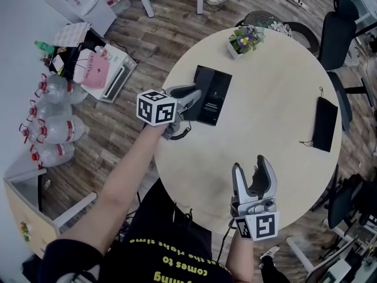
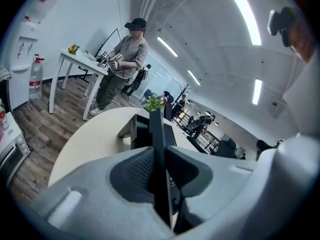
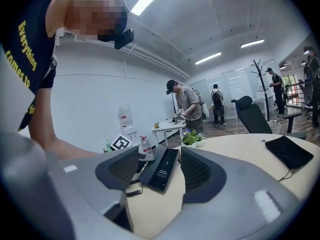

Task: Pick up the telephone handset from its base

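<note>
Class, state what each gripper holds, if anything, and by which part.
The left gripper pinches the black telephone handset across its two broad faces; which end cannot be told. The right gripper holds nothing, jaws apart.

Person wore a black shirt (image 1: 171, 258) with yellow lettering across the front, short dark sleeve (image 1: 65, 258) on the left arm, forearms bare. Black camera unit (image 3: 122, 38) sat on the head. Left gripper (image 1: 194, 102) had light grey plastic jaws, rounded shells, and a white cube (image 1: 156, 107) with black square markers at its back. Right gripper (image 1: 252, 170) was the same build, grey, with its own marker cube (image 1: 259, 226). Inner pads (image 3: 197, 171) were darker grey and finely ribbed, set in recessed ovals. A small pale rectangular inset showed on each shell.
</note>
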`<state>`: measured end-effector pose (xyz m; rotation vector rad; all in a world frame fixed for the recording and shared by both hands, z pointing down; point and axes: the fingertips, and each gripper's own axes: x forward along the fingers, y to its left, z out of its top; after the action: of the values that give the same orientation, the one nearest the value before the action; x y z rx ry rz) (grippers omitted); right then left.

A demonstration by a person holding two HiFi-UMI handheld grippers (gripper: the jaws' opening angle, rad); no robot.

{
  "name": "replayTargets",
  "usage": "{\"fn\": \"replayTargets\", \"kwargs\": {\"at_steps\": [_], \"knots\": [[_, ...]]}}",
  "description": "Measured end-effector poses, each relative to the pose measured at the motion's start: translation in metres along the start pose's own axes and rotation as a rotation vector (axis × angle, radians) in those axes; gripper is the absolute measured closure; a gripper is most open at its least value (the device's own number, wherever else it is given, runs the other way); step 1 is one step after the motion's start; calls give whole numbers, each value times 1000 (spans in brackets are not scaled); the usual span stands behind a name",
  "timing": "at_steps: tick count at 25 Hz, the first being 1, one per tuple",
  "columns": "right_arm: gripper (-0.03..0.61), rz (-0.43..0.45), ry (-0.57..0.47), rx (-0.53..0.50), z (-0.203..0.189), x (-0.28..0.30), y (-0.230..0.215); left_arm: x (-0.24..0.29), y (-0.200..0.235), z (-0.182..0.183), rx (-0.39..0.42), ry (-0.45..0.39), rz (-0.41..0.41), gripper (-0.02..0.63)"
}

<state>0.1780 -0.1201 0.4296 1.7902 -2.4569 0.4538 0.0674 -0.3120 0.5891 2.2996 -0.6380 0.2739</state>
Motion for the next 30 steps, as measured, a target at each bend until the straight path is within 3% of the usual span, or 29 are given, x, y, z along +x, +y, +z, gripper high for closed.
{"fn": "replayTargets", "kwargs": {"at_steps": [2,16,21,30], "knots": [[318,4,-3,0,0,-1,1,-1,-5,2,-6,-13,-11,537],[318,-19,-77,-34,26,-21,-1,-51,-98,55,162,-205,-63,540],[327,-23,-116,-60,42,-33,7,-92,-134,85,196,-357,-72,540],[352,-38,-189,-124,76,-57,25,-162,-190,110,372,-478,15,540]]}}
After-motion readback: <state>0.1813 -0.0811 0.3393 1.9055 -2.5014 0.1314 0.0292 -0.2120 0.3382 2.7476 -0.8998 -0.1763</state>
